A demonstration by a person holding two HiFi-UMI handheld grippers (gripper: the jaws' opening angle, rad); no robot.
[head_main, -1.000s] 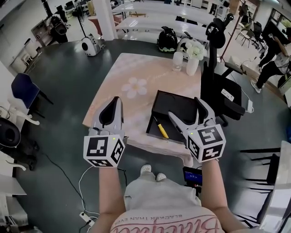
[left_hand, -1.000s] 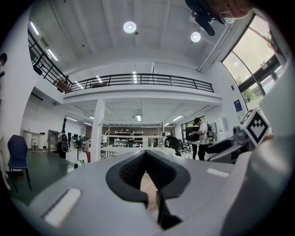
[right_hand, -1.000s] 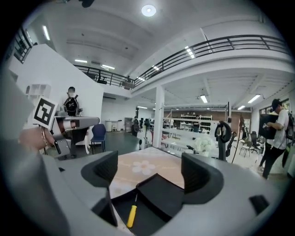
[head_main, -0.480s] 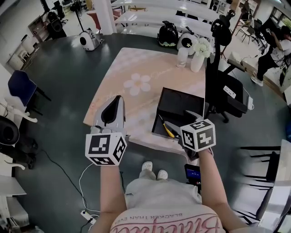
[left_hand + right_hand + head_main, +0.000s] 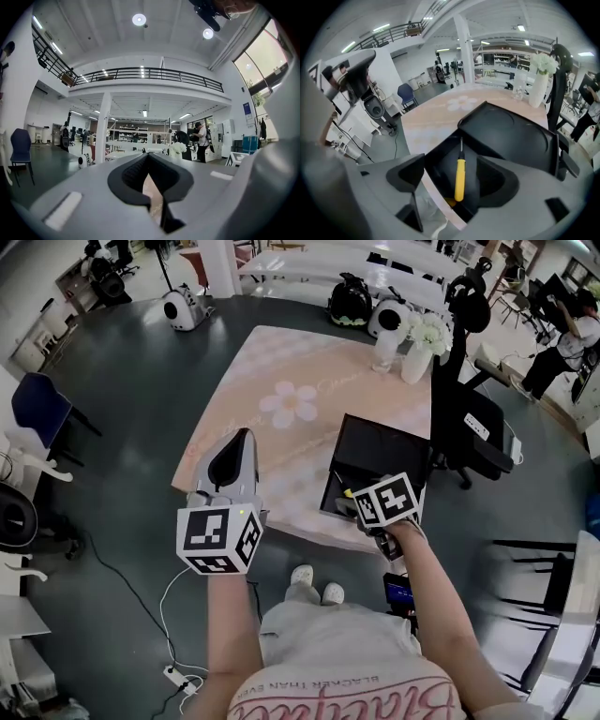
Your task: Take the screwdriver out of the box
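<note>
two grippers: the right gripper (image 5: pixel 452 176) hangs over the box (image 5: pixel 511 136) on the table (image 5: pixel 281 437), jaws wide but closing, the screwdriver (image 5: pixel 460 180) lying in the box between them, untouched; the left gripper (image 5: pixel 149 164), left of the box, is closed on nothing

Left tongs (image 5: pixel 242 442) level, jaws together. Right tongs (image 5: pixel 450 171) tilted steeply down, jaws apart, closing, nothing gripped.
</note>
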